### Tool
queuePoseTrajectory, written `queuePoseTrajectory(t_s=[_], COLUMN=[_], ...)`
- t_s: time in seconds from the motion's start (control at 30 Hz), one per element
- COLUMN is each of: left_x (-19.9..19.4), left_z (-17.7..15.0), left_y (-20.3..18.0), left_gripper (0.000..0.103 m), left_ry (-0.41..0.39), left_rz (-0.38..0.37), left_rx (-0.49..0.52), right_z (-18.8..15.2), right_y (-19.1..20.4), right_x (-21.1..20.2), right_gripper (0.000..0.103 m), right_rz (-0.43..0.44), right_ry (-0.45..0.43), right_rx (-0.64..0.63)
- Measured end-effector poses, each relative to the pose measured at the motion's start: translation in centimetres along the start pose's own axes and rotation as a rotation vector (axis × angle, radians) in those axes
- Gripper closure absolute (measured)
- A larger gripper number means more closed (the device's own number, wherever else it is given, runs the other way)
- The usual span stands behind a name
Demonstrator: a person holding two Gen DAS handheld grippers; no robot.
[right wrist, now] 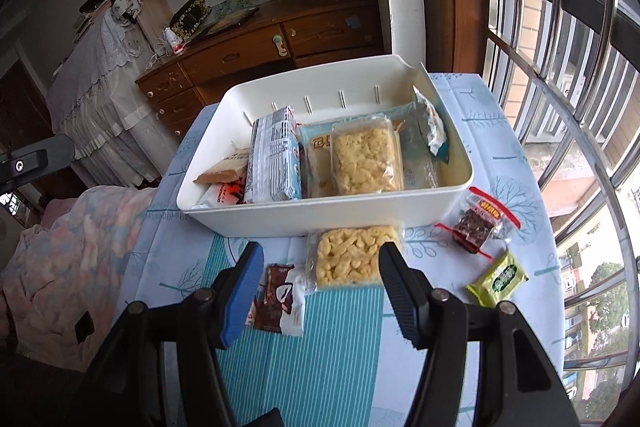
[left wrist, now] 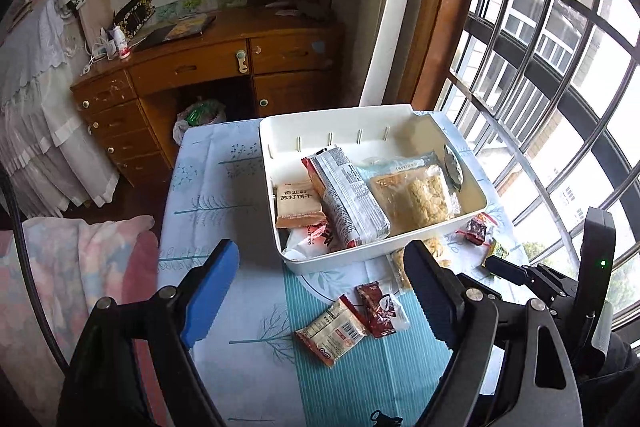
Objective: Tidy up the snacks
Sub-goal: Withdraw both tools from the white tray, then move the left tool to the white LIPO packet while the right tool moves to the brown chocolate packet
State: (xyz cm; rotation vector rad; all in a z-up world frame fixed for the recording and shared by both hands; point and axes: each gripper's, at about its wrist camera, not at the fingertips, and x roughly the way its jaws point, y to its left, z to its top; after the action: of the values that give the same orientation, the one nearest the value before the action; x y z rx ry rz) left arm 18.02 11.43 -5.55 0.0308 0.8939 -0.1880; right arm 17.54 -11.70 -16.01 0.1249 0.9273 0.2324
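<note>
A white bin (left wrist: 360, 255) (right wrist: 320, 211) stands on the table and holds several snacks, among them an orange cracker packet (left wrist: 298, 205), a silver packet (left wrist: 352, 199) and a yellow crispy packet (right wrist: 366, 157). In front of the bin lie a beige packet (left wrist: 332, 335) and a brown chocolate packet (left wrist: 380, 309) (right wrist: 280, 301). My left gripper (left wrist: 320, 247) hovers open over the bin's near left corner, with nothing between its pads. My right gripper (right wrist: 322, 249) is open above a second yellow crispy packet (right wrist: 352, 259), which lies flat on the cloth between the fingertips. A dark bar in clear wrap (right wrist: 476, 227) and a green packet (right wrist: 498, 279) lie to the right.
The table wears a blue-and-white tree-print cloth (left wrist: 224, 163). A barred window (left wrist: 560, 67) runs along the right side. A wooden desk with drawers (left wrist: 192, 71) stands behind the table, and a pastel blanket (left wrist: 80, 267) lies at its left edge.
</note>
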Motion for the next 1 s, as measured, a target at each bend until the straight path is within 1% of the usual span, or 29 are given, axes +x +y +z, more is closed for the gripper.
queuePoseTrajectory(t_s=[0.13,0.3,0.4,0.57,0.73,0.83,0.93,1.0], left_x=[0.5,1.3,2.0,2.8,4.6,6.5,8.4,9.4], left_z=[-1.3,-2.9,-3.6,-4.6,-6.0,-6.9,-8.1,-8.9], left_y=[0.0,0.6,0.7,0.8,1.0,0.7,0.2,-0.1], left_gripper=[0.019,0.019,0.019,0.019,0.019,0.019,0.019,0.019], left_ry=[0.009,0.029,0.049,0.072,0.108,0.143,0.185,0.196], left_rz=[-0.013,-0.075,-0.114,-0.185,-0.242,-0.273,-0.283,-0.306], left_rx=[0.067,0.136,0.192,0.283,0.358,0.4,0.452,0.48], right_z=[-1.8,-3.9,-5.2,-7.2,-8.9,-9.7,-10.3,-10.7], right_y=[0.6,1.5,2.4,3.9,5.8,6.7,7.4,7.8], right_x=[0.7,0.8,0.7,0.2,0.2,0.7,1.4,2.0], right_gripper=[0.043,0.043,0.043,0.043,0.043,0.043,0.043,0.043], right_rz=[0.005,-0.007,-0.04,-0.09,-0.141,-0.167,-0.212,-0.252], right_ry=[0.043,0.066,0.065,0.037,-0.01,-0.032,-0.058,-0.065], right_rx=[0.041,0.094,0.126,0.191,0.221,0.22,0.195,0.168])
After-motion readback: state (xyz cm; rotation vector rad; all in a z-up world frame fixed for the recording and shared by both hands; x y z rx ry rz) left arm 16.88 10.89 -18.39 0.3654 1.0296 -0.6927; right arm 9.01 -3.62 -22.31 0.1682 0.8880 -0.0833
